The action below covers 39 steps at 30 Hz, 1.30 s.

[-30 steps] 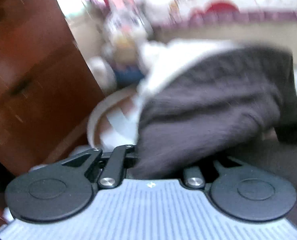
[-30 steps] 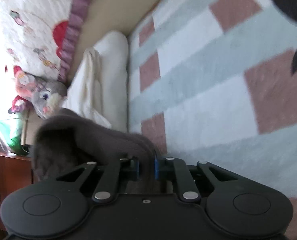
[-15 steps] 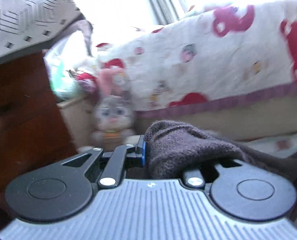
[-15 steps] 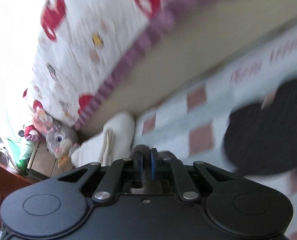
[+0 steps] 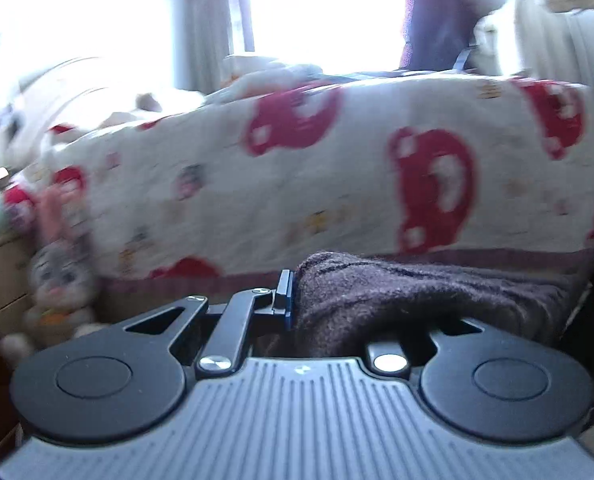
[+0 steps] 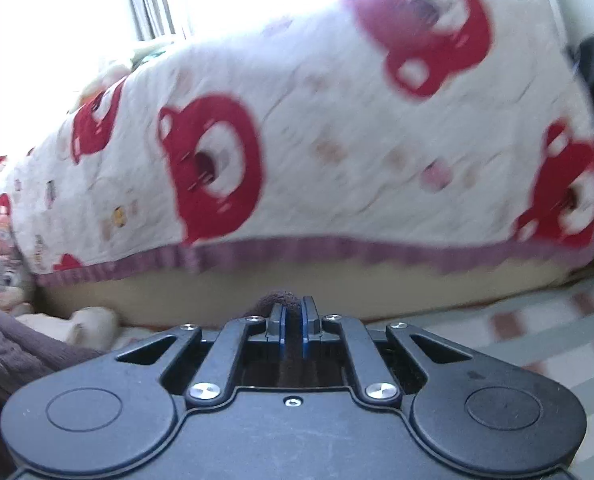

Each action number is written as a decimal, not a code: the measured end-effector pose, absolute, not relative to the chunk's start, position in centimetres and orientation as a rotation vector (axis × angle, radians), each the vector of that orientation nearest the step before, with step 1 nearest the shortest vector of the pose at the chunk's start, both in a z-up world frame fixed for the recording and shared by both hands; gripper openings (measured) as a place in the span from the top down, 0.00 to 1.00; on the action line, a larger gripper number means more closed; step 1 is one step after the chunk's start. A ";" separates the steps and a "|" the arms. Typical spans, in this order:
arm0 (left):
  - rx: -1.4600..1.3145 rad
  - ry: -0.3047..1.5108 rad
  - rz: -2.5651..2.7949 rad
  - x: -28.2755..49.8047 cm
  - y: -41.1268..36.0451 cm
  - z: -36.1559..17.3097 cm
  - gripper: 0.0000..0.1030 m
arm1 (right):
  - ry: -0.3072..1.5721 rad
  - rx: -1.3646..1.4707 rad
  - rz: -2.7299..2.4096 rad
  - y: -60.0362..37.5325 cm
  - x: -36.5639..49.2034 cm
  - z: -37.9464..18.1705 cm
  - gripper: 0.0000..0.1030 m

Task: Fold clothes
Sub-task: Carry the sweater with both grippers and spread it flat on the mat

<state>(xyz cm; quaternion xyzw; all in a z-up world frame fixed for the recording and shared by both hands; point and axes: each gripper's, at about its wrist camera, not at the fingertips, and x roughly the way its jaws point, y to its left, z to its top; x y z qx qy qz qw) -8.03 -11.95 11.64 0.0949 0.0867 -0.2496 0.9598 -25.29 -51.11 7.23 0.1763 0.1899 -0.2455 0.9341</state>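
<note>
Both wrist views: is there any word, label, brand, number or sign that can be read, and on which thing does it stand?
No readable text in either view.
quilt: only red bear shapes and small blurred motifs, no letters.
left gripper and right gripper: no brand or number on the black housings.
dark knit garment: no label showing.
plush toy: too blurred to tell.

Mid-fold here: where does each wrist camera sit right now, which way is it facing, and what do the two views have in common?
Left wrist: on the left tool, facing the white quilt with red bears under a bright window; tool shut on the dark brown knitted garment.
Right wrist: on the right tool, facing that quilt above the checked blanket; tool pinching the garment.
Shared: quilt, garment, grey plush rabbit.
</note>
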 end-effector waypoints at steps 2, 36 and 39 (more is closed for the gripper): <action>0.165 0.163 -0.562 -9.0 -13.7 12.3 0.90 | 0.384 0.341 -0.552 -52.6 -27.4 9.0 0.92; 0.016 0.906 -0.702 9.3 -16.0 -13.0 0.67 | 0.666 0.661 -0.610 -49.8 -23.3 -11.5 0.53; -0.037 0.934 -0.725 9.4 -14.8 -13.3 0.61 | 0.719 0.644 -0.623 -47.4 -23.6 -13.5 0.52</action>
